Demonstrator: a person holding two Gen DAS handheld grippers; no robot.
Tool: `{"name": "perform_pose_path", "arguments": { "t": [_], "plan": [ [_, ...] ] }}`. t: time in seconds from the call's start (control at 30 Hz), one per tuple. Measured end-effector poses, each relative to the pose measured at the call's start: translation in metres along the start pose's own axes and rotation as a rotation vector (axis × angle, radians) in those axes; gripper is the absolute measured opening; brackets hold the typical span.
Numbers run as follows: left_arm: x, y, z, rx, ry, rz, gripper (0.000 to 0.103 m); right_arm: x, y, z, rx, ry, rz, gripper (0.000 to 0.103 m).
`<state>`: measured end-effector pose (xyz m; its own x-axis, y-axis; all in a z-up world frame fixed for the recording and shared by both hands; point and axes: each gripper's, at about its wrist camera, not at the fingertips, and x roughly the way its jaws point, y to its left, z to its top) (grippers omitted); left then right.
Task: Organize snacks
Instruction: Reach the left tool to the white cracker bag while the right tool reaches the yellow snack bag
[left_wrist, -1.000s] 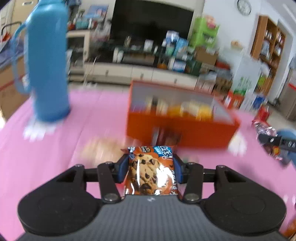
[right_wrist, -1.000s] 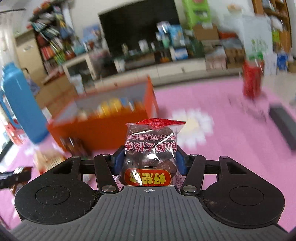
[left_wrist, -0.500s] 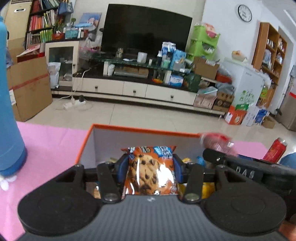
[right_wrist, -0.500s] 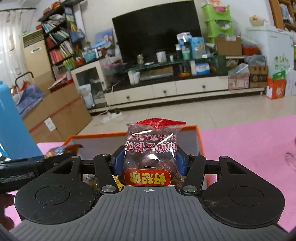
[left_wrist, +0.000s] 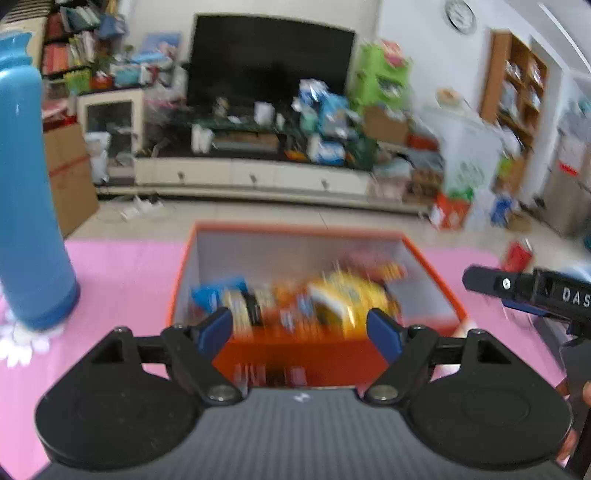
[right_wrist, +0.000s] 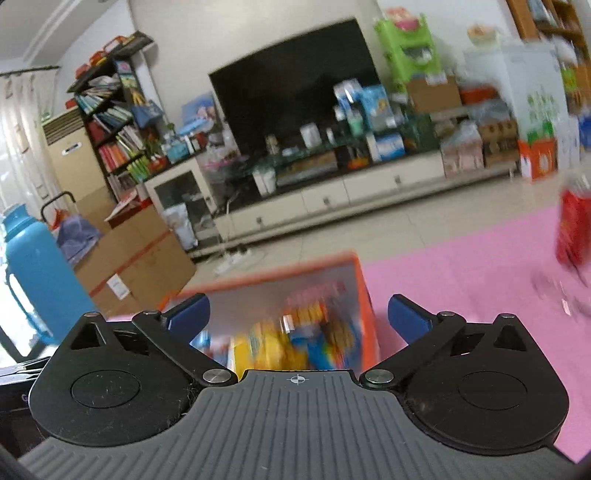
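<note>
Just ahead of the left claw (left_wrist: 300, 328) sits the orange box (left_wrist: 314, 354), its near wall showing between the blue pads (left_wrist: 214, 328), which stand apart with nothing between them; the jaws have just been opening. Inside the box lies a blurred heap of snack packets (left_wrist: 332, 295) in yellow, blue and orange, beyond the fingertips. Off to the left of this claw stands a tall blue flask (left_wrist: 29, 206) on the pink table (left_wrist: 122, 280). To its right, the other tool's black body pokes into view, level with the box's right wall.

Ahead of the right claw (right_wrist: 298, 317) the same orange box (right_wrist: 364, 295) lies low between the wide-spread pads (right_wrist: 408, 319), nothing gripped; these jaws too have just been opening. Blurred packets (right_wrist: 288, 343) fill the box below the fingertips. A red can (right_wrist: 574, 232) stands well off to the right on the pink table (right_wrist: 461, 273), and the blue flask (right_wrist: 37, 280) is far left.
</note>
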<state>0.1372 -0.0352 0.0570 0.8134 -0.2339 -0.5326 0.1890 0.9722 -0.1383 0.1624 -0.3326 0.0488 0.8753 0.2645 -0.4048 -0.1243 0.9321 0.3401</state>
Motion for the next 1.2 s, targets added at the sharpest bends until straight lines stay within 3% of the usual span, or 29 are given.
{"name": "perform_pose_path", "arguments": {
  "t": [0.07, 0.13, 0.27, 0.47, 0.57, 0.67, 0.8, 0.87, 0.97, 1.1, 1.2],
  "plan": [
    [-0.018, -0.001, -0.025, 0.010, 0.029, -0.016, 0.080, -0.020, -0.013, -0.025, 0.004, 0.061, -0.001, 0.093],
    [-0.034, -0.003, -0.057, 0.019, 0.076, -0.039, 0.081, -0.044, -0.027, -0.054, 0.012, 0.118, -0.059, 0.093],
    [-0.054, -0.013, -0.120, 0.054, 0.211, -0.068, 0.081, -0.084, -0.052, -0.098, 0.074, 0.216, -0.079, 0.093],
    [-0.087, -0.027, -0.169, 0.115, 0.252, -0.045, 0.081, -0.127, -0.078, -0.126, 0.130, 0.220, -0.115, 0.093],
    [-0.085, -0.021, -0.157, 0.117, 0.212, 0.025, 0.081, -0.127, -0.082, -0.124, 0.159, 0.207, -0.091, 0.093],
    [-0.078, -0.001, -0.134, 0.060, 0.171, 0.079, 0.082, -0.116, -0.057, -0.121, 0.099, 0.224, -0.030, 0.093],
    [-0.069, 0.028, -0.127, -0.049, 0.177, 0.104, 0.082, -0.106, 0.004, -0.141, -0.182, 0.289, 0.067, 0.093],
    [-0.067, 0.042, -0.123, -0.066, 0.173, 0.144, 0.082, -0.098, 0.025, -0.156, -0.319, 0.349, 0.051, 0.093],
    [-0.066, 0.063, -0.110, -0.062, 0.143, 0.203, 0.082, -0.093, 0.037, -0.170, -0.477, 0.360, -0.018, 0.093],
    [-0.047, 0.093, -0.085, -0.068, 0.123, 0.270, 0.082, -0.078, 0.014, -0.161, -0.372, 0.392, -0.092, 0.093],
    [-0.028, 0.111, -0.064, -0.104, 0.100, 0.296, 0.082, -0.079, -0.003, -0.152, -0.301, 0.363, -0.147, 0.093]
  ]
}}
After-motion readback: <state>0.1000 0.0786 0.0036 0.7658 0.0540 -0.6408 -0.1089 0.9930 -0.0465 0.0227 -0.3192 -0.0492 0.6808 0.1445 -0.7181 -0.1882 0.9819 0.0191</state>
